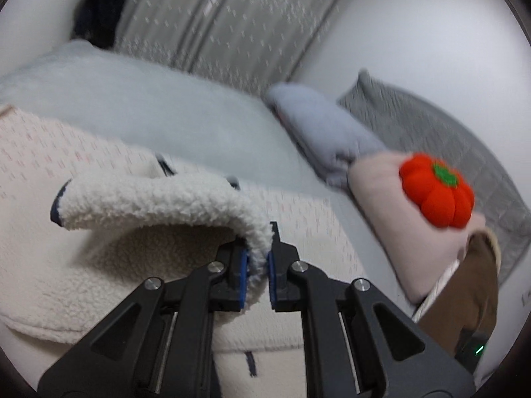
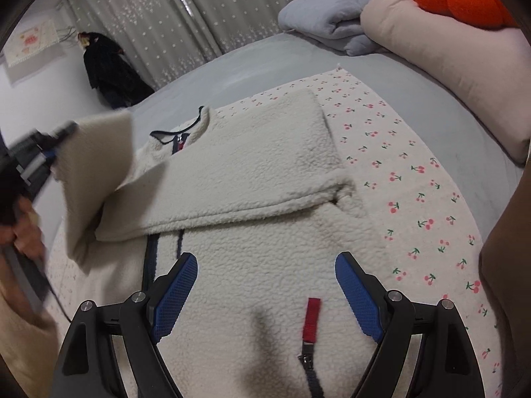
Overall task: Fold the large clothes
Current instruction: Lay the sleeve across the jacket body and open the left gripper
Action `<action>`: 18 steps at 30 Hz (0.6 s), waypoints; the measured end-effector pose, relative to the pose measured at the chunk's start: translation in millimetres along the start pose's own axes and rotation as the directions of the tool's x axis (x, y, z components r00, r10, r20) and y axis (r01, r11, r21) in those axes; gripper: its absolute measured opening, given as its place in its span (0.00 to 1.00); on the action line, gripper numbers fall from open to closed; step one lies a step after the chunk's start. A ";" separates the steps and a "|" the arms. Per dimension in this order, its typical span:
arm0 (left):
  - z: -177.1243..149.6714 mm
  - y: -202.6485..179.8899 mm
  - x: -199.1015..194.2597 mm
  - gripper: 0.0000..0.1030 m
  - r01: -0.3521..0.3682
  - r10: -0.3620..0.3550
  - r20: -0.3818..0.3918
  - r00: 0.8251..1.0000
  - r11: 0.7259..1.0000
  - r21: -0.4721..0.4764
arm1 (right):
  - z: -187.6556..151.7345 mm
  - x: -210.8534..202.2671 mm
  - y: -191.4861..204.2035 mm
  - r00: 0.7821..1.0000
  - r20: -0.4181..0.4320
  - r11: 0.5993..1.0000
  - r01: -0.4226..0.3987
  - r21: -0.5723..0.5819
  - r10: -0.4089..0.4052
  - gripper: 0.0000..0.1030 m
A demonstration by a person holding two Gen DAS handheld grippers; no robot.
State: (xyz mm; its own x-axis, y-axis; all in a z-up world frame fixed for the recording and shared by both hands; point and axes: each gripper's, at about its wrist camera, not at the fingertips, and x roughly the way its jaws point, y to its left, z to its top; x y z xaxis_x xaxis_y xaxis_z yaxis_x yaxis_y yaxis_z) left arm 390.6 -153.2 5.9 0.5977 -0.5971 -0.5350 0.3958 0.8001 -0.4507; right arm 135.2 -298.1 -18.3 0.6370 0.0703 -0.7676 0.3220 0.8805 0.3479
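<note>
Left gripper [image 1: 257, 260] was clamped on the edge of the cream sherpa-fleece jacket's [image 2: 252, 179] sleeve [image 1: 159, 204], lifted clear, likely to fold it inward. The jacket lay on a cherry-print sheet [image 2: 408, 179] on the bed. Right gripper [image 2: 265, 293] hovered wide open over the hem, empty.
</note>
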 end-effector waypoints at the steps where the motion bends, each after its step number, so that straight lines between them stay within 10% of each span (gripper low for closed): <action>1: -22.4 -7.2 9.1 0.11 0.000 -0.001 -0.051 0.999 1.000 -0.003 | 0.6 -0.3 -3.3 1.000 0.000 1.000 -0.005 0.011 0.005 0.85; 5: -91.1 4.8 59.6 0.15 -0.055 0.053 -0.255 0.966 0.999 -0.001 | 2.1 -1.2 -8.6 1.000 0.003 1.000 -0.014 0.025 0.014 0.85; 8: -96.9 1.0 42.0 0.20 -0.015 0.024 -0.208 0.978 0.999 0.045 | 3.3 -0.9 -6.8 1.000 0.006 0.999 -0.021 0.027 0.021 0.85; 12: -87.0 -2.0 -1.8 0.73 0.028 -0.016 -0.231 0.973 0.998 0.052 | 6.1 1.3 -0.5 0.999 0.020 0.999 -0.029 0.015 0.028 0.85; 18: -72.2 56.8 -88.5 0.73 -0.140 0.147 -0.058 0.987 0.984 0.106 | 6.4 9.0 36.2 0.998 0.044 0.995 -0.032 -0.092 0.036 0.85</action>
State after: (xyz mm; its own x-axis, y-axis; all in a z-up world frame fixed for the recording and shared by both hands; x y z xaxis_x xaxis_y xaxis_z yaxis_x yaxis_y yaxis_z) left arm 309.8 -59.1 -23.9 0.6075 -0.4756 -0.6362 0.3802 0.8774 -0.2927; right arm 157.1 -268.6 -9.2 0.6783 0.0815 -0.7302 0.2358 0.9171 0.3214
